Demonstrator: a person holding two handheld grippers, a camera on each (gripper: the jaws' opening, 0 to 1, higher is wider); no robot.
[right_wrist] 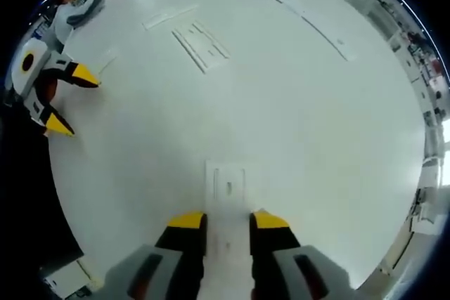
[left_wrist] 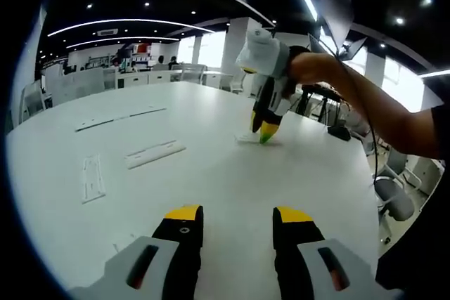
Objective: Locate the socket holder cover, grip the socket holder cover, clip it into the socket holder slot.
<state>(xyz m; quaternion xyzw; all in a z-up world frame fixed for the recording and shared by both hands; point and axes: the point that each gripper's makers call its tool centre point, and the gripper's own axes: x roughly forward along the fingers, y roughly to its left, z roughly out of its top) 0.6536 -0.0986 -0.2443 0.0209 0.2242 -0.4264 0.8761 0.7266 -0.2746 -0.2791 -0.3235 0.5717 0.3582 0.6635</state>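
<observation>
A flat white socket holder cover [right_wrist: 226,177] lies on the white table [right_wrist: 316,138] and runs back between my right gripper's [right_wrist: 228,220] yellow-tipped jaws, which stand narrowed against its two long edges. From the left gripper view, the right gripper [left_wrist: 264,131] points down with its tips on that cover [left_wrist: 247,139], a hand holding it. A slotted white socket holder [right_wrist: 201,44] rests farther off, also seen as a flat plate [left_wrist: 92,178]. My left gripper [left_wrist: 239,214] hovers open above bare table, and appears as the left gripper [right_wrist: 70,100] at the table edge.
A short white strip [left_wrist: 155,153] lies beside the holder, with long thin strips [left_wrist: 121,118] farther back. Office chairs [left_wrist: 394,198] stand past the table's right edge. Desks and people are in the far background.
</observation>
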